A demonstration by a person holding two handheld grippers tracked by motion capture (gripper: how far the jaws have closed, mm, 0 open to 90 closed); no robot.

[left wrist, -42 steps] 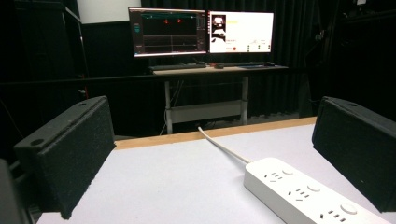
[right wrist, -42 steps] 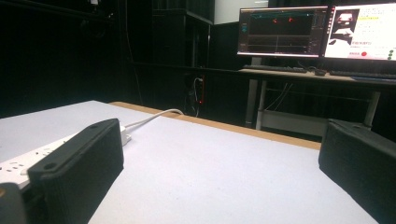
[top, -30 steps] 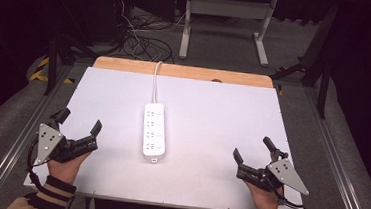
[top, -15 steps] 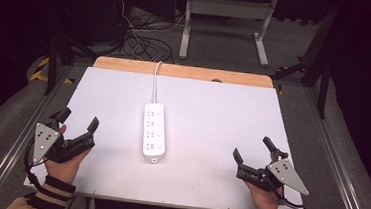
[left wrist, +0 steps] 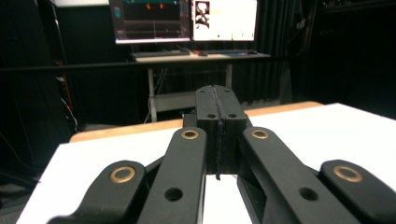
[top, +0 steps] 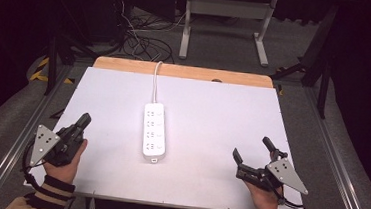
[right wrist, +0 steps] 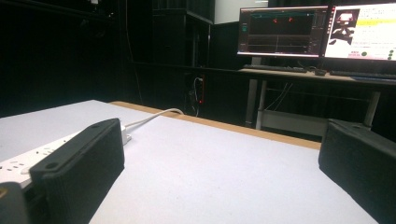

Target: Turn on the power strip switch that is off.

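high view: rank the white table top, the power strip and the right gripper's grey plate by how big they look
1. The white table top, by far the largest.
2. The power strip, long and narrow.
3. The right gripper's grey plate; it looks smallest, though it sits higher and nearer the camera, which may flatter it.

a white power strip [top: 154, 130] with a white cord [top: 155, 83] is lying on a white table [top: 211, 136] edged in pale wood. both black grippers, left gripper [top: 83, 122] and right gripper [top: 252, 149], are carrying grey plates. the sleeves [top: 55, 193] are showing dark and tan stripes, possibly brown.
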